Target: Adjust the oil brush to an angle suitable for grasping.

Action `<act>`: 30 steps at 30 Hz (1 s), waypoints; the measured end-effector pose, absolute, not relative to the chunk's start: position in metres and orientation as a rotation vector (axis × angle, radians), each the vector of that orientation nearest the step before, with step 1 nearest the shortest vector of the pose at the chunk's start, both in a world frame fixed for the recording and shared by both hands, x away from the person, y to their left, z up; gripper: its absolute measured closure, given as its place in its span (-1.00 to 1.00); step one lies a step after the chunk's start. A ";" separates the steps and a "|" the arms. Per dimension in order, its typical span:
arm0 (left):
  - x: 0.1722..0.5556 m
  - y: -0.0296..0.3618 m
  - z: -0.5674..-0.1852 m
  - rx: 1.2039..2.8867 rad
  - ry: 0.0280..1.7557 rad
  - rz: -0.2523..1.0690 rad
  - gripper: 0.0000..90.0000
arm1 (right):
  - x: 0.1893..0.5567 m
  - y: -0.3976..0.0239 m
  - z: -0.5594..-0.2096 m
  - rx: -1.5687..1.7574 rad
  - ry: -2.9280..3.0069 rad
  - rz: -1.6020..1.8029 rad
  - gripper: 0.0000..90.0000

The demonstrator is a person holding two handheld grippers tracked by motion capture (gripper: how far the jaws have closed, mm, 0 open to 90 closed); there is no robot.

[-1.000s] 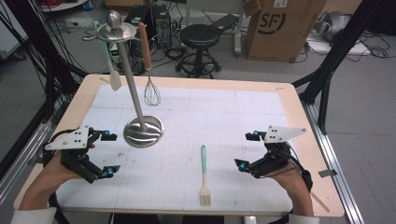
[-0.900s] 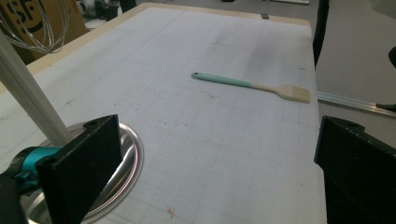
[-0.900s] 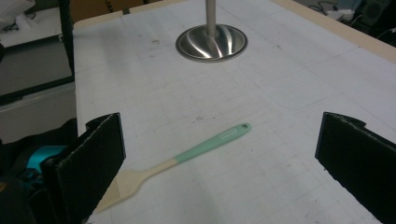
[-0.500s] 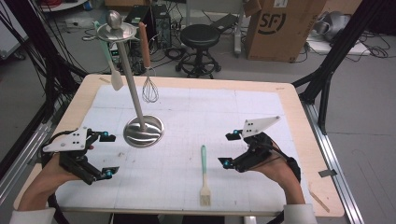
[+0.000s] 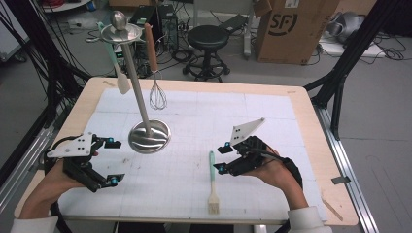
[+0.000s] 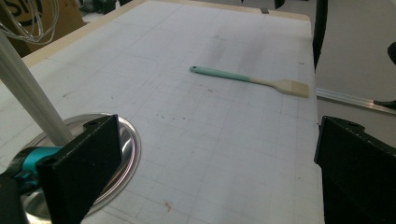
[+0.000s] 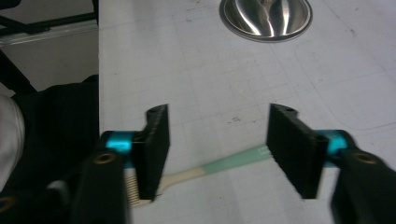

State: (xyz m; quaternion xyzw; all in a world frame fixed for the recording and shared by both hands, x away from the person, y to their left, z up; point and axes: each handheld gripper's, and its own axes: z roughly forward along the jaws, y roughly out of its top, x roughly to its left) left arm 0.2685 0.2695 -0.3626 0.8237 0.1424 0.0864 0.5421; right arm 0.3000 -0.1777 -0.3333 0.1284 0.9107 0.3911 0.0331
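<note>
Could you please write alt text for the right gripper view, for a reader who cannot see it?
The right gripper and its two black jaws, which have just been closing, hover open over a mint-handled pastry brush with pale bristles lying crosswise beneath them on the white gridded table mat. A round shiny steel stand base sits beyond.

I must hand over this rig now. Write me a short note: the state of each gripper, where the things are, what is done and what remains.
Right gripper: jaws have just been closing, not yet pressing; the pastry brush lies flat on the table mat beneath them, unlifted.
Left gripper: open, holding nothing, beside the stand's base.
Stand: a whisk and a spatula hang from its top.
Done: the right gripper has reached the brush.
Left: grip the brush, lift it, probably hang it on the stand.
</note>
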 end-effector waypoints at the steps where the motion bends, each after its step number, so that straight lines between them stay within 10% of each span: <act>1: 0.268 0.270 -0.363 1.957 0.337 0.205 -0.96 | 0.300 -0.176 -0.334 0.397 2.807 1.197 0.11; 15: 0.267 0.269 -0.362 1.956 0.335 0.202 -0.96 | 0.298 -0.145 -0.352 0.237 2.949 1.064 0.96; 30: 0.267 0.269 -0.363 1.951 0.343 0.200 -0.96 | 0.293 -0.124 -0.377 0.133 3.070 0.901 0.97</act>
